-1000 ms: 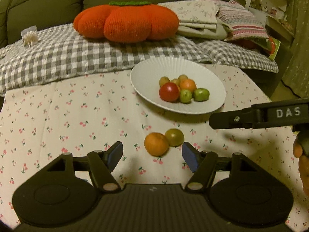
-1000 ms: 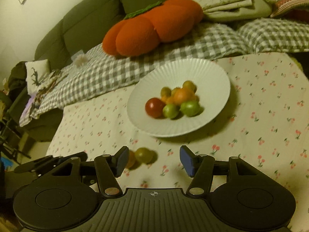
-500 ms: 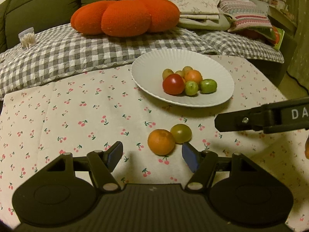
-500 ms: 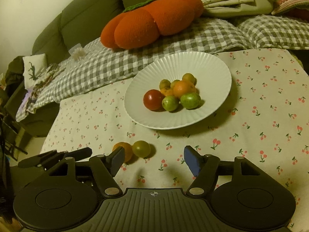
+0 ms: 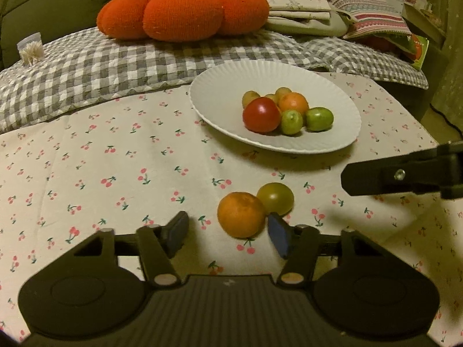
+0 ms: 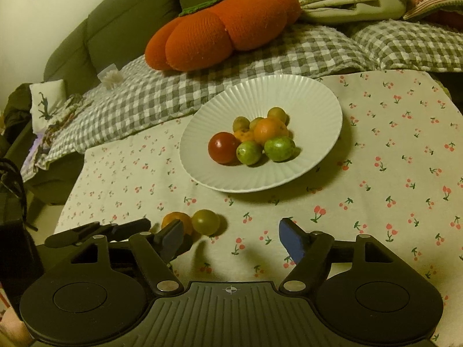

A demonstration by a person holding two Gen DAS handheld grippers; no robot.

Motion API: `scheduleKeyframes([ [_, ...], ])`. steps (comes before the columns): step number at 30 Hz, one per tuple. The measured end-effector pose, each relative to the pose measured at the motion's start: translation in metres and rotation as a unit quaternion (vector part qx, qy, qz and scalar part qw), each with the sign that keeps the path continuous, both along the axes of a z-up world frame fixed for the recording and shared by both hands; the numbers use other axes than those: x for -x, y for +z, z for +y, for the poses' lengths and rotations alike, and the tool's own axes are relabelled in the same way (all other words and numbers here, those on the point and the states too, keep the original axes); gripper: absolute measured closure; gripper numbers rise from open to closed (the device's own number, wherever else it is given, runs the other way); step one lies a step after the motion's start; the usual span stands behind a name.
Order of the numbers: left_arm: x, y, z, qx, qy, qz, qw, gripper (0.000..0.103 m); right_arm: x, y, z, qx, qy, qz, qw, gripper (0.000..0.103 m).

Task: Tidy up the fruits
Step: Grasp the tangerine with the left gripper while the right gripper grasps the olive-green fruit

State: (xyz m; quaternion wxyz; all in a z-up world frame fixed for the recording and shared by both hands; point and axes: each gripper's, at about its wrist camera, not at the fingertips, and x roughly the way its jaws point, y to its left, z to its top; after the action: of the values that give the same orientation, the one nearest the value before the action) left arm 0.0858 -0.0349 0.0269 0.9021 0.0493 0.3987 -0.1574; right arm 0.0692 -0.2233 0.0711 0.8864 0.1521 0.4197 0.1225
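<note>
A white ribbed plate (image 5: 220, 101) (image 6: 312, 98) holds several fruits: a red tomato (image 5: 261, 114), an orange (image 5: 293, 103) and small green ones (image 5: 319, 119). On the cherry-print cloth in front of it lie a loose orange (image 5: 241, 214) (image 6: 177, 221) and a green tomato (image 5: 275, 198) (image 6: 205, 221), touching. My left gripper (image 5: 227, 232) is open and empty, its fingers either side of the loose orange. My right gripper (image 6: 231, 238) is open and empty, just right of the two loose fruits.
A sofa behind the table carries a grey checked blanket (image 5: 115, 66), an orange pumpkin cushion (image 5: 182, 11) and folded cloths (image 5: 301, 8). The right gripper's finger (image 5: 399, 175) juts in at the right of the left wrist view. The table edge drops off at right.
My left gripper has moved forward and down toward the loose orange, which now sits between its fingers. My right gripper has pulled back slightly; both stay open.
</note>
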Motion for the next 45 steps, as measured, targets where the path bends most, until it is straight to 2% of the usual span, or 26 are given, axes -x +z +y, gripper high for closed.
scheduleKeyframes([
  [2,-0.001,-0.003,-0.001,0.007,-0.008,0.000,0.9999,0.058,0.000,0.001,-0.001,0.000,0.000,-0.001,1.000,0.029],
  [4,-0.002,-0.003,-0.002,0.015,-0.016,0.001,0.9998,0.070,-0.001,0.001,-0.001,0.000,-0.001,-0.001,1.000,0.029],
  [8,-0.002,-0.002,-0.003,0.014,-0.014,0.001,0.9998,0.070,-0.001,0.001,-0.002,0.002,-0.001,-0.002,1.000,0.029],
  [12,0.001,0.003,0.003,0.019,0.008,0.013,0.9997,0.071,-0.002,0.001,-0.003,0.007,-0.002,-0.005,1.000,0.029],
  [16,0.007,0.013,0.015,0.006,0.046,0.019,0.9987,0.070,-0.004,-0.005,0.002,0.014,0.003,-0.005,1.000,0.029],
  [19,0.008,0.017,0.032,0.015,0.088,0.034,0.9954,0.070,-0.006,-0.011,0.010,0.025,0.015,-0.005,1.000,0.029],
  [25,0.002,0.019,0.060,0.057,0.155,0.060,0.9844,0.070,-0.012,-0.025,0.031,0.046,0.046,-0.013,0.998,0.029],
  [31,0.002,0.020,0.066,0.063,0.171,0.065,0.9811,0.070,-0.018,-0.041,0.050,0.067,0.070,-0.021,0.995,0.029],
  [35,0.001,0.019,0.066,0.063,0.170,0.064,0.9813,0.070,-0.017,-0.046,0.063,0.100,0.089,-0.058,0.989,0.029],
  [37,0.001,0.019,0.066,0.064,0.170,0.065,0.9813,0.070,-0.017,-0.048,0.066,0.106,0.090,-0.069,0.988,0.032],
  [38,0.001,0.019,0.066,0.064,0.169,0.065,0.9814,0.070,-0.016,-0.049,0.068,0.111,0.090,-0.075,0.987,0.042],
  [39,0.001,0.020,0.066,0.064,0.169,0.065,0.9814,0.070,-0.016,-0.049,0.069,0.116,0.091,-0.079,0.986,0.059],
  [40,0.001,0.020,0.066,0.064,0.168,0.064,0.9815,0.070,-0.015,-0.049,0.070,0.122,0.093,-0.083,0.985,0.069],
  [41,0.002,0.021,0.065,0.065,0.168,0.064,0.9816,0.070,-0.015,-0.048,0.070,0.123,0.095,-0.084,0.984,0.075],
  [45,0.003,0.021,0.065,0.062,0.168,0.060,0.9819,0.070,-0.014,-0.046,0.071,0.112,0.093,-0.084,0.986,0.076],
])
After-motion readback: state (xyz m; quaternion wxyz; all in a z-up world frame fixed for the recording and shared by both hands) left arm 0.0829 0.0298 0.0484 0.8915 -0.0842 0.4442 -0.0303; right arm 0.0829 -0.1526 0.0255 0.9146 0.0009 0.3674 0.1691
